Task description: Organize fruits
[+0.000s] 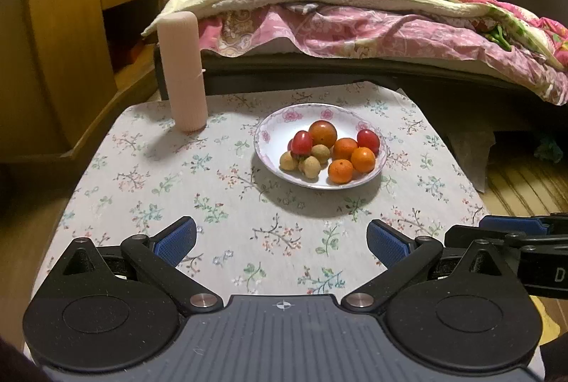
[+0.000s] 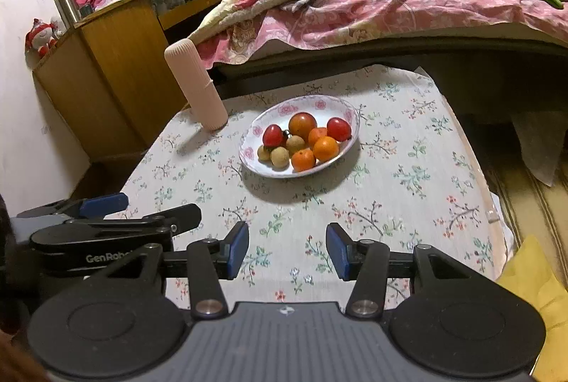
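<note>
A white floral bowl (image 1: 269, 130) (image 2: 333, 105) stands mid-table on a flowered cloth. It holds several small oranges (image 1: 340, 170) (image 2: 325, 148), red tomatoes (image 1: 301, 142) (image 2: 272, 135) and tan longans (image 1: 309, 165) (image 2: 279, 157). My left gripper (image 1: 280, 243) hovers open over the near part of the table, well short of the bowl, with nothing between its blue pads. My right gripper (image 2: 287, 249) is open too, empty, at the same distance from the bowl. Each gripper shows at the edge of the other's view: the right gripper (image 1: 511, 229) and the left gripper (image 2: 103, 204).
A tall pink ribbed cylinder (image 1: 183, 71) (image 2: 197, 87) stands upright at the table's far left corner. A bed (image 1: 355, 23) with pink quilts lies beyond the table. A wooden cabinet (image 1: 64, 44) is at the left. Something yellow (image 2: 532, 293) sits by the table's right edge.
</note>
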{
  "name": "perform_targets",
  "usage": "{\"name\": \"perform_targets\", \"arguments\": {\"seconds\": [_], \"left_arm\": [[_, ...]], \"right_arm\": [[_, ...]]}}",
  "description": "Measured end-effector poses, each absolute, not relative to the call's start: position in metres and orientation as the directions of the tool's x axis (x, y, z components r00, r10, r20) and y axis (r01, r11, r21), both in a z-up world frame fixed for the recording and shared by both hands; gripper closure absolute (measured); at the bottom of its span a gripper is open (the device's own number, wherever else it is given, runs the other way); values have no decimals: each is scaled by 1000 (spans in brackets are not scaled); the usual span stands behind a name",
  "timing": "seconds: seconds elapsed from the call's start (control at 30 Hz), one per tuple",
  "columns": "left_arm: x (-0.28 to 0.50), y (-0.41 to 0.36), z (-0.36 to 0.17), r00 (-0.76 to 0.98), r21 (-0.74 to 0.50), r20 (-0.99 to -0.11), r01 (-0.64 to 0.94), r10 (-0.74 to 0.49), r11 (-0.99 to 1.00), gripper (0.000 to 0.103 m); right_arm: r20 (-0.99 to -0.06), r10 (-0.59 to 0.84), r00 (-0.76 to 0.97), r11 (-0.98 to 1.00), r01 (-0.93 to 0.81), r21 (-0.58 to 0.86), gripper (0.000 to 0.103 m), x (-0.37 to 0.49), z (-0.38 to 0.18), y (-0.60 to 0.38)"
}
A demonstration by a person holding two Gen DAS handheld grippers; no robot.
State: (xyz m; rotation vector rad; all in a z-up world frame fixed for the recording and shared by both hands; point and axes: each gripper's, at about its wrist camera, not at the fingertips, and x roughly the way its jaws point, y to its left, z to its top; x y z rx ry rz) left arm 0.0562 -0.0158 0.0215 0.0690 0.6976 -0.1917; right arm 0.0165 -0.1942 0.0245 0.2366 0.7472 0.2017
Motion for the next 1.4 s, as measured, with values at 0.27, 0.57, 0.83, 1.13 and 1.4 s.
{"name": "perform_targets", "arguments": {"seconds": [0.27, 0.57, 0.83, 1.13, 1.4], "left_arm": [[43, -19, 14, 733, 31, -666, 209, -136, 977, 0], [31, -21, 10, 725, 53, -677, 221, -128, 974, 0], [24, -20, 7, 708, 55, -697, 213, -115, 975, 0], [21, -17, 0, 667, 42, -737, 205, -108, 978, 0], [19, -15, -3, 647, 19, -754, 187, -108, 982, 0]], "right_arm": [[-674, 249, 696, 963, -101, 252, 53, 4, 19, -185], [-695, 216, 686, 973, -92, 211, 53, -2, 14, -181], [-716, 195, 670, 978, -83, 189, 53, -7, 10, -178], [-737, 189, 649, 980, -80, 181, 53, -11, 4, -175], [-739, 202, 642, 978, -86, 193, 53, -14, 3, -174]]}}
